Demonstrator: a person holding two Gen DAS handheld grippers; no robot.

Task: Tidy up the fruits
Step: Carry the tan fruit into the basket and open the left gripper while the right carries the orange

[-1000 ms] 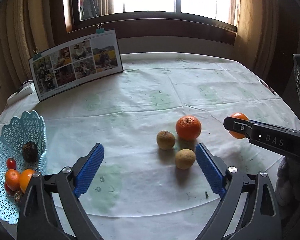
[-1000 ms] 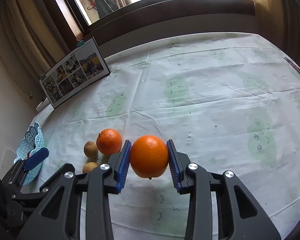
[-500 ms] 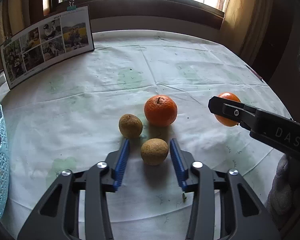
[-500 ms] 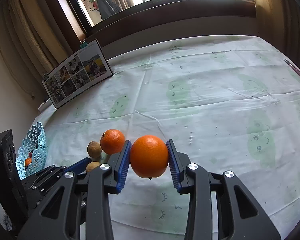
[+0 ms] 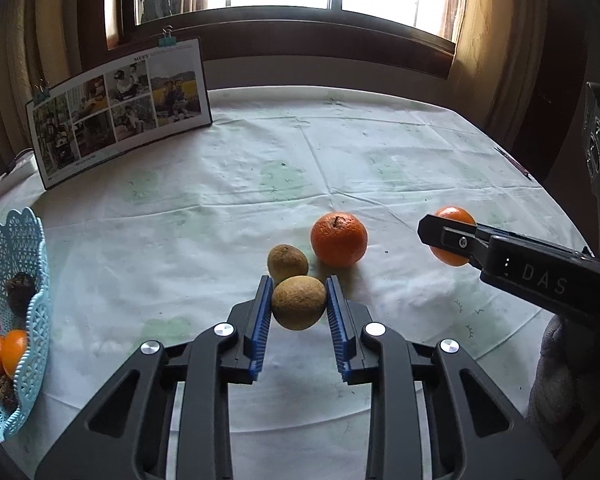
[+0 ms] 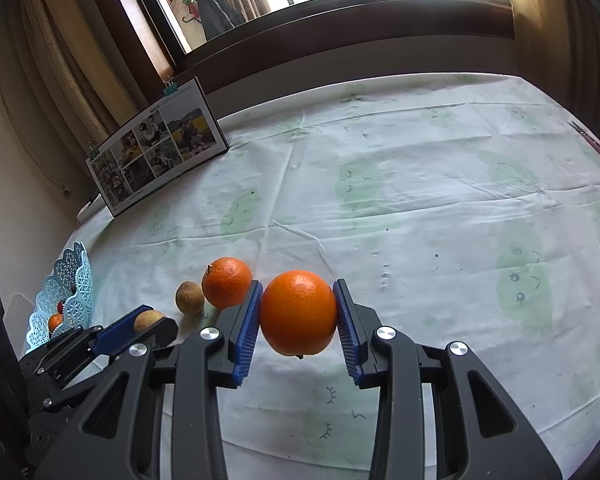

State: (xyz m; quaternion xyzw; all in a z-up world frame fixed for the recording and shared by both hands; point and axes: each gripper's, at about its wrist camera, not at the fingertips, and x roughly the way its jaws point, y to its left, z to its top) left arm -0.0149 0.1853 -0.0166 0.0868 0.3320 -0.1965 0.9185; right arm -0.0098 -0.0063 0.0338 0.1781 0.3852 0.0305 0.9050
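Now left gripper (image 5: 299, 308) clamps the brown fruit (image 5: 299, 302), previously loose, frame centre; right gripper (image 6: 298, 314) still grips orange (image 6: 298, 312).

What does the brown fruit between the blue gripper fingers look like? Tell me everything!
The brown fruit is round, dull tan-brown, with a rough, speckled, matte skin and no stem showing. It sits between the ribbed blue pads of the left gripper, which press on its two sides. Whether it is lifted or resting on the tablecloth cannot be told. A second brown fruit lies right behind it, seemingly touching.
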